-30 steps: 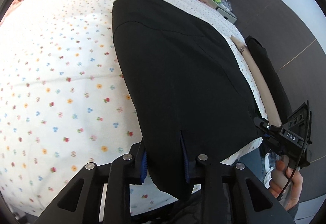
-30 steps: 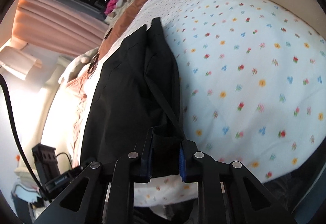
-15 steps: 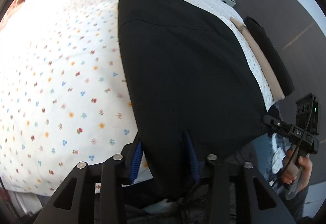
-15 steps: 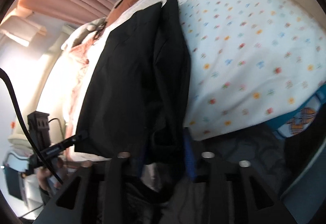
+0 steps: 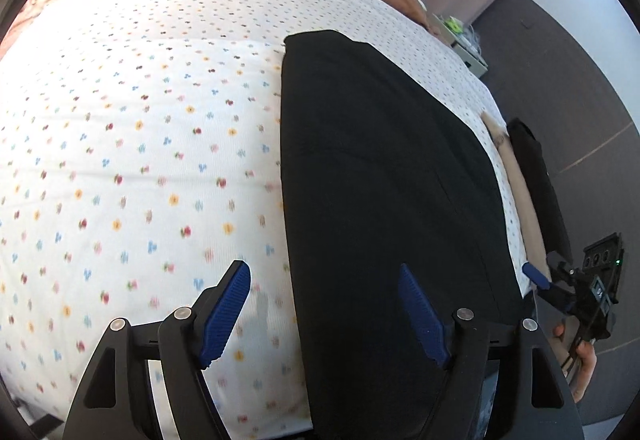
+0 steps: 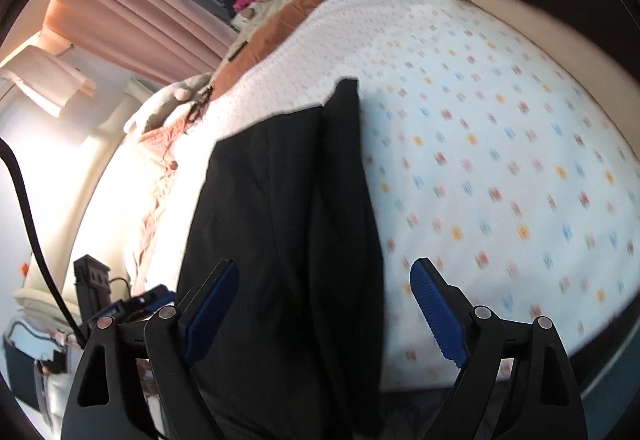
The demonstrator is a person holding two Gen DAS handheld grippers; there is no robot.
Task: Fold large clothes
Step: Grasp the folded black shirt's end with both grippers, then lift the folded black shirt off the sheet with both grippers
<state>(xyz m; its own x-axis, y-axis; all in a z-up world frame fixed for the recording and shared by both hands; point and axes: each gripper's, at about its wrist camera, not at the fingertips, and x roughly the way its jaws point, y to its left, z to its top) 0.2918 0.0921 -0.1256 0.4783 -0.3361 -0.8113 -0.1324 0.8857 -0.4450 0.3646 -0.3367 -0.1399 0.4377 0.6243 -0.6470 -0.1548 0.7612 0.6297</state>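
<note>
So both grippers have just been opening and hold nothing now; the left gripper straddles the left edge of the black garment, pads clear of it, and the right gripper hangs spread above its near end. That garment lies in a long strip on the flowered bedsheet, near end drooping over the bed edge (right side looks doubled over); I'd back both hands off straight so nothing snags, then regrip the near corners evenly for the next fold.
</note>
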